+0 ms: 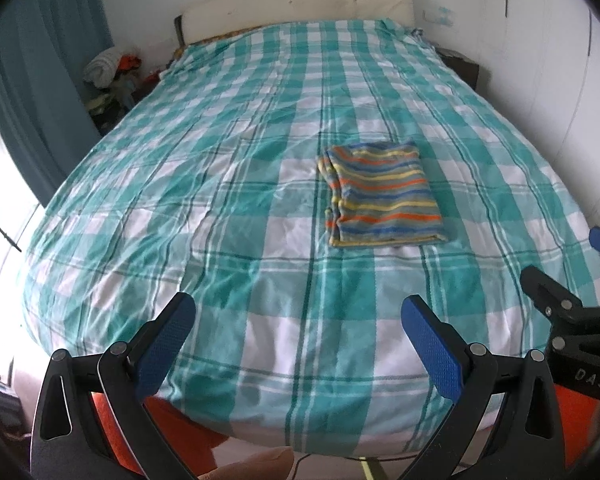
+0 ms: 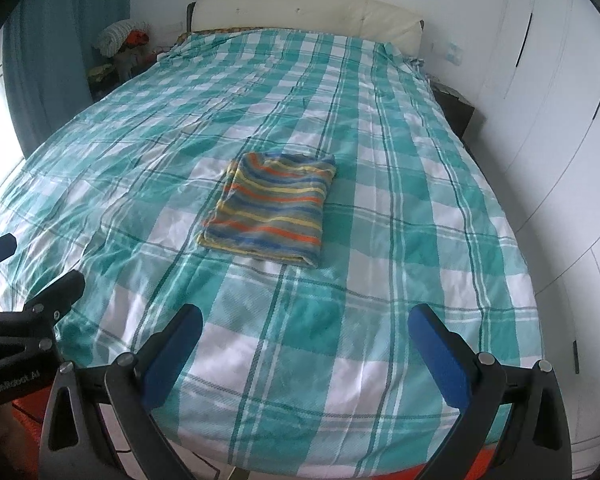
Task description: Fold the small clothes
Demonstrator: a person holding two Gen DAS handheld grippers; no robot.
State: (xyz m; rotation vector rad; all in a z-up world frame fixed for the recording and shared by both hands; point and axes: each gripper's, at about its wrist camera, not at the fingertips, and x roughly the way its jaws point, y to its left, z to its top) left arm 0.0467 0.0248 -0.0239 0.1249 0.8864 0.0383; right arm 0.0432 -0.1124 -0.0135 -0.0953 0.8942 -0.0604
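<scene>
At the bottom of each frame, the left gripper (image 1: 298,320) and right gripper (image 2: 305,330) hang spread wide, empty, over the checked bedspread (image 1: 220,200). Mid-frame lies the folded striped garment (image 2: 270,210); the headboard (image 2: 300,14) runs along the top.

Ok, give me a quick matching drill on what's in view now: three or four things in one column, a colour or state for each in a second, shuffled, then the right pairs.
Things:
1. striped garment
2. bed cover
3. left gripper
4. headboard

States:
A. cream, at the far end of the bed
B. open, holding nothing
C. folded into a flat rectangle on the bed
D. teal and white check

Pairs: 1-C, 2-D, 3-B, 4-A. The right gripper is open and empty too.
</scene>
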